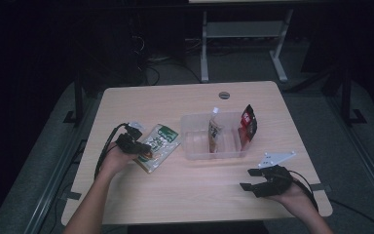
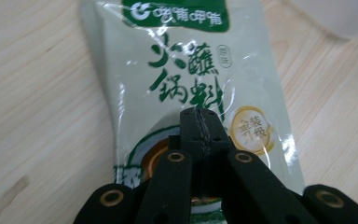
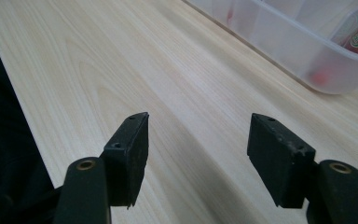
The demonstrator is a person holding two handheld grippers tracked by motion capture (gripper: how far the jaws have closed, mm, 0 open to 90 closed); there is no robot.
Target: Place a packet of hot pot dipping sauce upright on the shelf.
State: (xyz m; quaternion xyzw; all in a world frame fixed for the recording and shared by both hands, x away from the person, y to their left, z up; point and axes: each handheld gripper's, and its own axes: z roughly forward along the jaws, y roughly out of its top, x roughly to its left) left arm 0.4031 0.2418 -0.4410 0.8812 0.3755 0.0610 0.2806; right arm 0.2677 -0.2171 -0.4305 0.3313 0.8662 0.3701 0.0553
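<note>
We are at a pale wooden table (image 1: 185, 195). Ahead and to the right of our left gripper (image 2: 200, 123) sits a clear plastic tub (image 1: 195, 146) with two sachets standing in it. Directly under that gripper lies a flat green-and-white sauce pouch (image 2: 182, 70), on the table just left of the tub. The jaws are pressed together over the pouch's lower middle; whether they pinch film, we cannot tell. We judge the pouch light, soft and slippery, best taken by a sealed edge. Our right gripper (image 3: 198, 140) hovers nearer us, jaws wide, empty.
</note>
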